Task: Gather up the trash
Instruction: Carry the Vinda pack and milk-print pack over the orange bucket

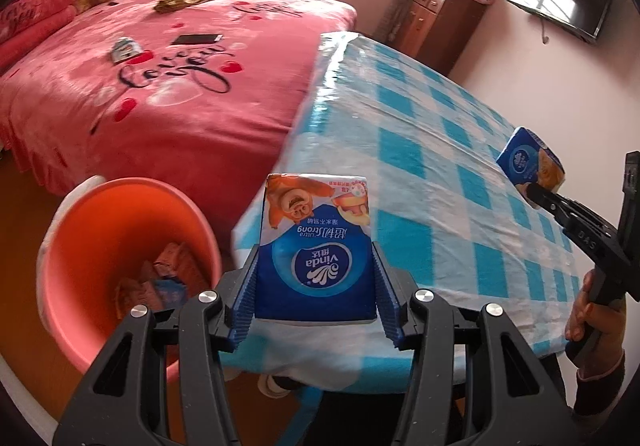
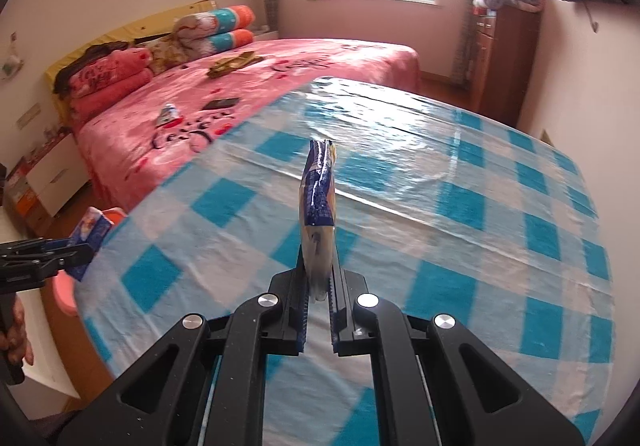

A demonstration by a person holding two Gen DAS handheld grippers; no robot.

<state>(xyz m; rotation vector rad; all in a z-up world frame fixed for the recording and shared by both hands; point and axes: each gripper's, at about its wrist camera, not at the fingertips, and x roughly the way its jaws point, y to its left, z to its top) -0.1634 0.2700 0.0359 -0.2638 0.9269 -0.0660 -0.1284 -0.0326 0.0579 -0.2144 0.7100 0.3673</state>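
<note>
My left gripper (image 1: 316,278) is shut on a blue Vinda tissue pack (image 1: 316,246), held above the table's left edge, beside the pink trash bucket (image 1: 80,246). The bucket holds several packs. My right gripper (image 2: 319,278) is shut on a second blue tissue pack (image 2: 318,201), held edge-on above the checked table. The right gripper and its pack (image 1: 530,161) show at the right of the left wrist view. The left gripper and its pack (image 2: 90,236) show at the left of the right wrist view.
The round table has a blue and white checked cloth (image 1: 420,149) under clear plastic. A pink bed (image 1: 160,85) stands behind with a phone (image 1: 196,39) and a small pack (image 1: 126,47) on it. A wooden cabinet (image 2: 504,57) stands at the far right.
</note>
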